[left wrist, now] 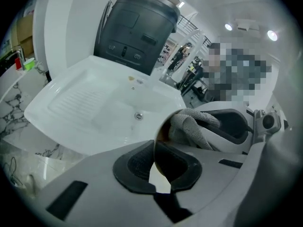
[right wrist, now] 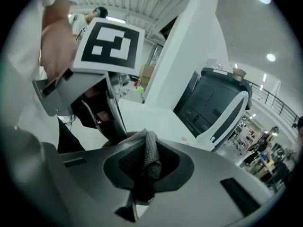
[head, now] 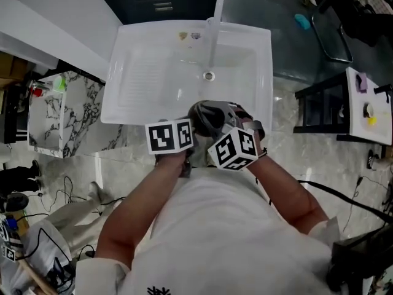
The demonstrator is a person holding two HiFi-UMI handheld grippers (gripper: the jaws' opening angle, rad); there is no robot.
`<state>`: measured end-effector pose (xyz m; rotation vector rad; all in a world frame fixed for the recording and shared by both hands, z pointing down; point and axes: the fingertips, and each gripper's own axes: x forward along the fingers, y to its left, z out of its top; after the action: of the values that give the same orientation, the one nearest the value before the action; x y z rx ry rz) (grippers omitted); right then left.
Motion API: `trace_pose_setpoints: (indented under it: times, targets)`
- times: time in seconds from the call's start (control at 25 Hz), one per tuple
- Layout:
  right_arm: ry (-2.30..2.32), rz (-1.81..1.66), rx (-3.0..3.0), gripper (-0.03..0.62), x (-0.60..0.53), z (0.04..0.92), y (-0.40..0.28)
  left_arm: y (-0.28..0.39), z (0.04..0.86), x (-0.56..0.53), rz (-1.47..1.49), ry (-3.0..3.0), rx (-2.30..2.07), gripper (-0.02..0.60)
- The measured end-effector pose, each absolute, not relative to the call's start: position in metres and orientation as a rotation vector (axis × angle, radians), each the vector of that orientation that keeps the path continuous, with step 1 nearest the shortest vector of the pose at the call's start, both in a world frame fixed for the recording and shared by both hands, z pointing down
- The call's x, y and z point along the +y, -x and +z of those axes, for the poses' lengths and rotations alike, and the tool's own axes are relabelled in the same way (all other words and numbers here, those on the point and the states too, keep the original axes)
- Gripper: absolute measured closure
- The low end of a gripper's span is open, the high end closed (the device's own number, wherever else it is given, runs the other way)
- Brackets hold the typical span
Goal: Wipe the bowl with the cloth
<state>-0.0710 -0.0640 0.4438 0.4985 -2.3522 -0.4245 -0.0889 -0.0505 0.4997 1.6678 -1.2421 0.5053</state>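
Over the front edge of the white sink [head: 141, 72] both grippers meet at a dark bowl [head: 202, 112]. My left gripper [left wrist: 158, 167] is shut on the bowl's thin rim [left wrist: 156, 141], which runs edge-on between its pads. A grey cloth [right wrist: 150, 155] is pinched in my right gripper [right wrist: 147, 167], which is shut on it. In the left gripper view the cloth [left wrist: 189, 126] lies bunched against the inside of the bowl, with the right gripper's fingers [left wrist: 232, 122] behind it. The bowl's inside is mostly hidden by the cloth and grippers.
The sink has a drain [head: 209, 75] and a white faucet [head: 215, 29] at the back. A marble counter [head: 67, 109] stands to the left, a black rack [head: 319, 109] to the right. A dark machine [left wrist: 137, 27] rises behind the sink. Cables lie on the floor [head: 61, 189].
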Motion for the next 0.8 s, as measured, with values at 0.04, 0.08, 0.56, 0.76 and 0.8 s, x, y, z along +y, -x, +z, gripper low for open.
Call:
trace_pose_setpoints:
  times: [0.04, 0.08, 0.56, 0.76, 0.8]
  targets:
    - [-0.506, -0.457, -2.313, 0.562, -0.064, 0.446, 0.067, 0.088, 0.499, -0.049, 0.504, -1.67, -1.247, 0.561]
    - [-0.51, -0.482, -2.277, 0.562, -0.064, 0.449, 0.062, 0.087, 0.498, -0.048, 0.501, -1.671, -1.253, 0.561]
    - [-0.423, -0.457, -2.065, 0.562, -0.035, 0.494, 0.02, 0.07, 0.491, -0.044, 0.463, -1.687, -1.295, 0.558]
    - [-0.333, -0.437, -2.046, 0.562, -0.017, 0.503, 0.022, 0.057, 0.488, -0.04, 0.47, -1.703, -1.278, 0.557]
    - [-0.316, -0.442, -2.047, 0.562, -0.016, 0.503, 0.025, 0.055, 0.487, -0.04, 0.473, -1.709, -1.273, 0.557]
